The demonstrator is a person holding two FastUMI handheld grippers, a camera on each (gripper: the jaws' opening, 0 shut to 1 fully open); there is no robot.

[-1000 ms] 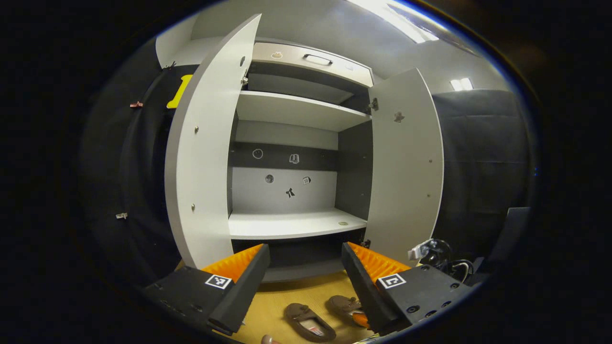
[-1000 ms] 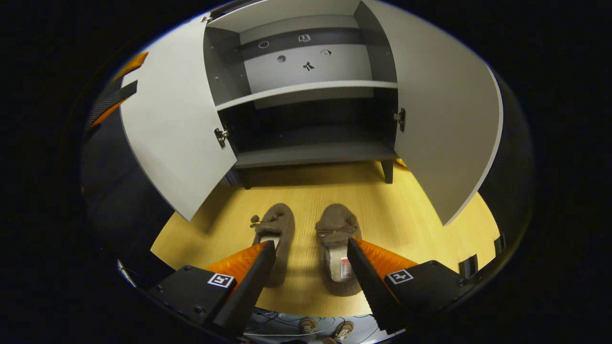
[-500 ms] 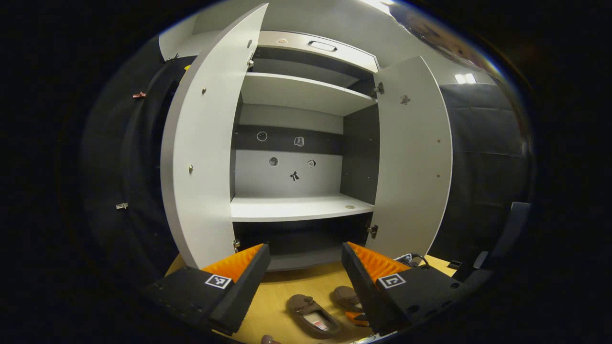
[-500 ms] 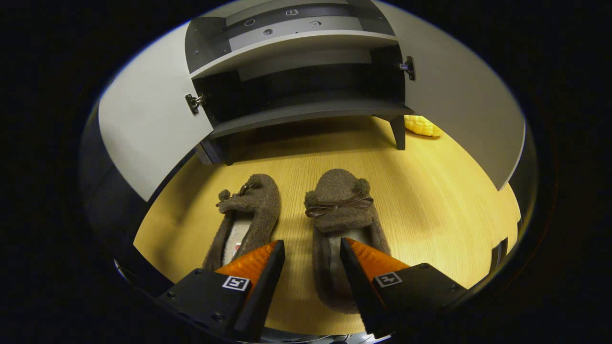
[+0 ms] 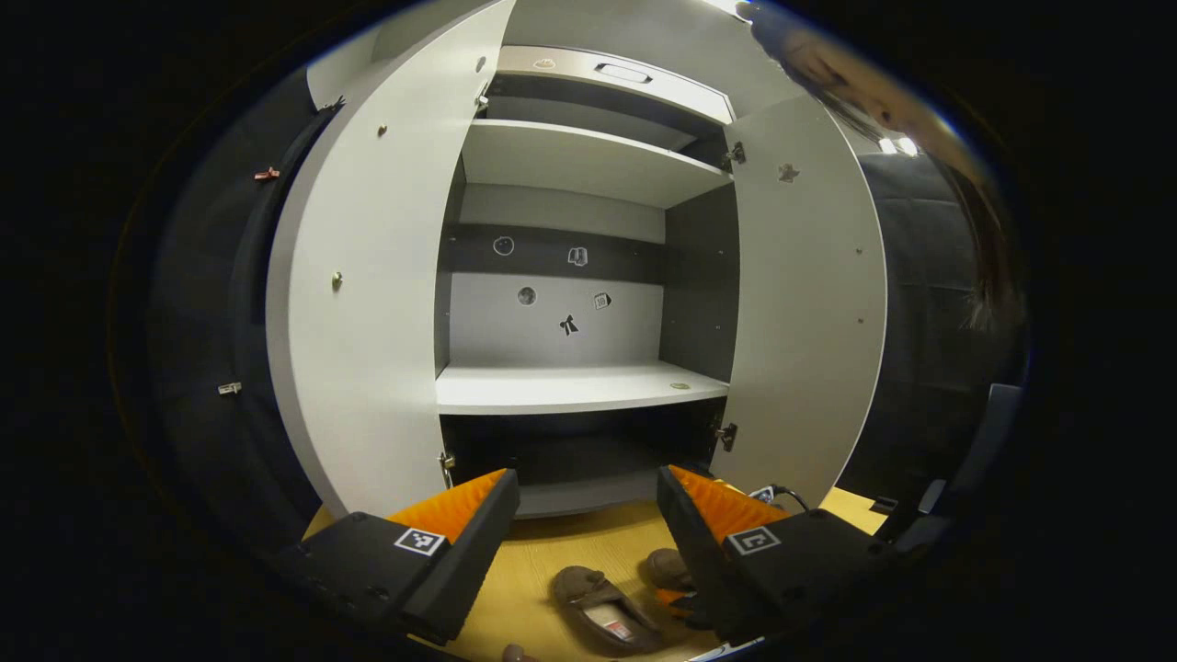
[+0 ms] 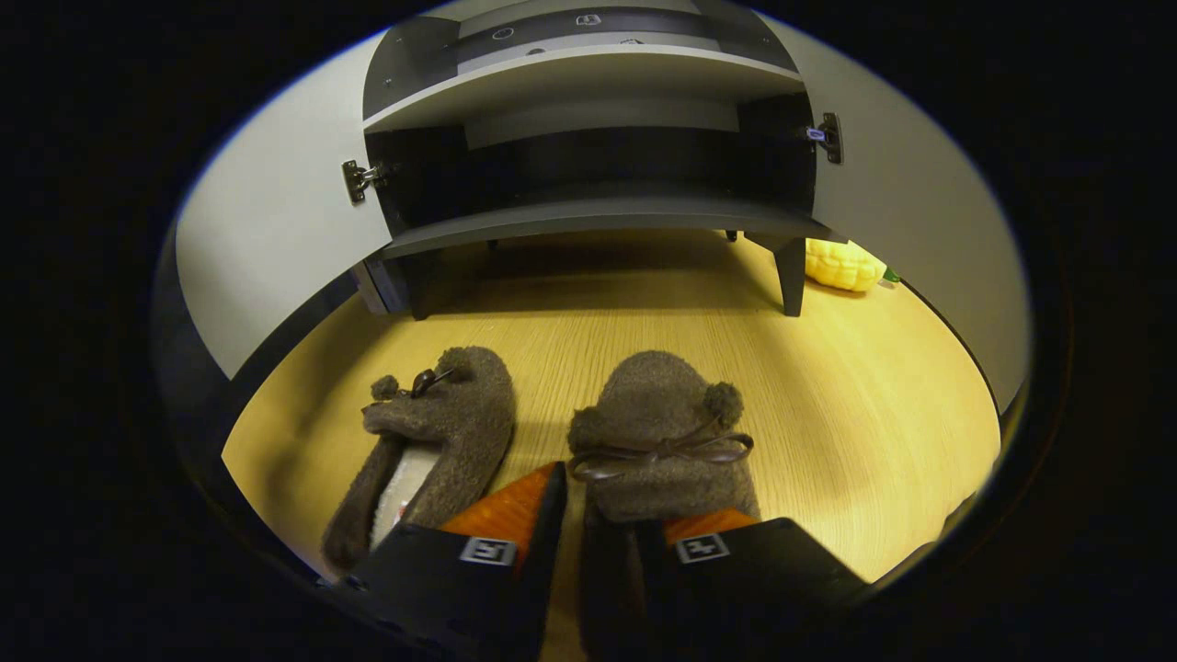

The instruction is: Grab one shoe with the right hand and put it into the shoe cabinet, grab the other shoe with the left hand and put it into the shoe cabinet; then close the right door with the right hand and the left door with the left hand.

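Fuzzy brown wool is sitting right between the fingers of your right gripper (image 6: 593, 542). You are closing it on the side wall of the right shoe (image 6: 657, 432), near the back opening, because that thin edge is easy to pinch. The fingers are very close together, one inside the shoe and one outside, but I cannot tell if both are pressing yet. The left shoe (image 6: 428, 437) is lying just beside it on the wooden floor (image 6: 874, 414), toes pointing at the shoe cabinet (image 6: 588, 216). Both doors are standing wide open, so the low shelf is ready for the shoes.

You are holding your left gripper (image 5: 588, 496) up with its fingers spread apart and nothing in them. It is waiting in front of the cabinet for its turn.
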